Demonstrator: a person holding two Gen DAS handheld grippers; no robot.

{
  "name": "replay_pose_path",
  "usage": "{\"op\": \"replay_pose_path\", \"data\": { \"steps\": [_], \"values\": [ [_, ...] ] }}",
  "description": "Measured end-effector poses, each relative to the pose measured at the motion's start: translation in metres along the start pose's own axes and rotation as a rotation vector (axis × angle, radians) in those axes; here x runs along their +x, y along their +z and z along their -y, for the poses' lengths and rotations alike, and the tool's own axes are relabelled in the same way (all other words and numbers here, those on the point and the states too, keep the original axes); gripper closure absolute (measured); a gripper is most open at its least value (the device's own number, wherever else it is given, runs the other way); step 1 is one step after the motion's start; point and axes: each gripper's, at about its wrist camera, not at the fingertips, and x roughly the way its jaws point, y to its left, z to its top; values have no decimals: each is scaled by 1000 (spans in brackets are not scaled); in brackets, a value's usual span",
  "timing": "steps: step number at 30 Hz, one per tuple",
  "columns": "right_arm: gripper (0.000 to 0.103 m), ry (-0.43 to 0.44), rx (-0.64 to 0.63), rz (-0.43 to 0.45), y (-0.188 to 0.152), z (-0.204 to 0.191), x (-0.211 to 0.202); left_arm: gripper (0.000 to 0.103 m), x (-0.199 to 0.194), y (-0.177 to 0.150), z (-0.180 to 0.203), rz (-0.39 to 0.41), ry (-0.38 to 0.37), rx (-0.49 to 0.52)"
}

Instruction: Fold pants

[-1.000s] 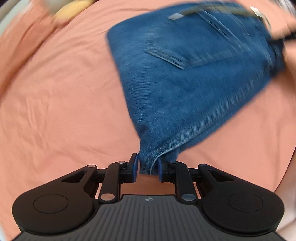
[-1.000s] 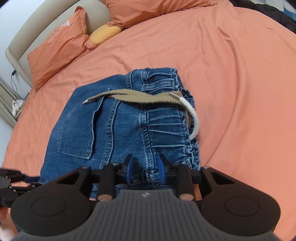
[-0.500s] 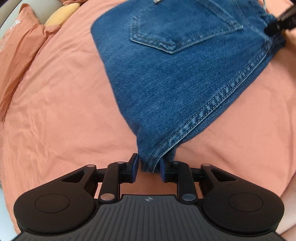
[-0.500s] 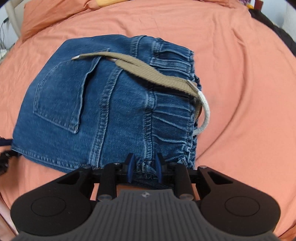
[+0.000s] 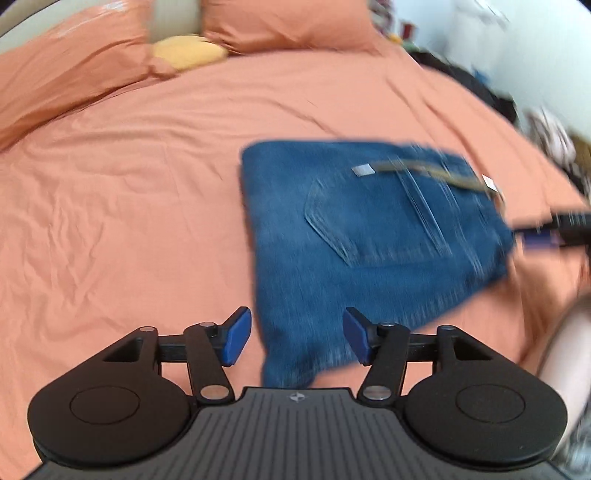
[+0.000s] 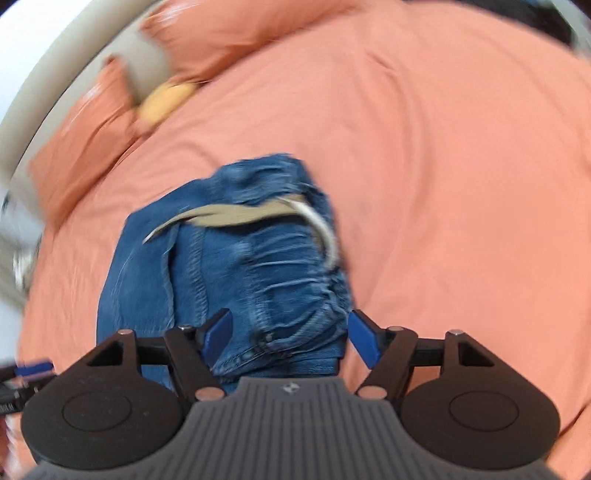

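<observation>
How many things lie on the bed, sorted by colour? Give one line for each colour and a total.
Blue: 1, the folded jeans
Orange: 2, the pillows
Yellow: 1, a cushion
Total: 4

Left tool (image 5: 297,341), right tool (image 6: 290,339) now spread, released jeans (image 5: 369,236).

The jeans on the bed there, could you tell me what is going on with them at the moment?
A person with a gripper in each hand is folding the jeans on the orange bedsheet. The denim lies in a compact folded bundle, back pocket and tan belt on top. Both the left gripper and the right gripper are open, fingers spread on either side of the near edge, gripping nothing. Both views are motion-blurred.
</observation>
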Motion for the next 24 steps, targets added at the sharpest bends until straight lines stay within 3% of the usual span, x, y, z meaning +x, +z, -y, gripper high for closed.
{"op": "replay_pose_path", "data": {
  "steps": [3,11,18,24],
  "values": [
    [38,20,135,-47,3,15,15,34,21,6,-10,35,-2,-102],
    [38,27,189,-82,11,20,37,30,57,5,-51,61,-108,-348],
    [35,68,290,-125,16,31,65,28,91,7,-66,21,-186,-405],
    [34,103,277,-103,16,30,73,26,116,23,-77,-4,-283,-430]
  ]
}}
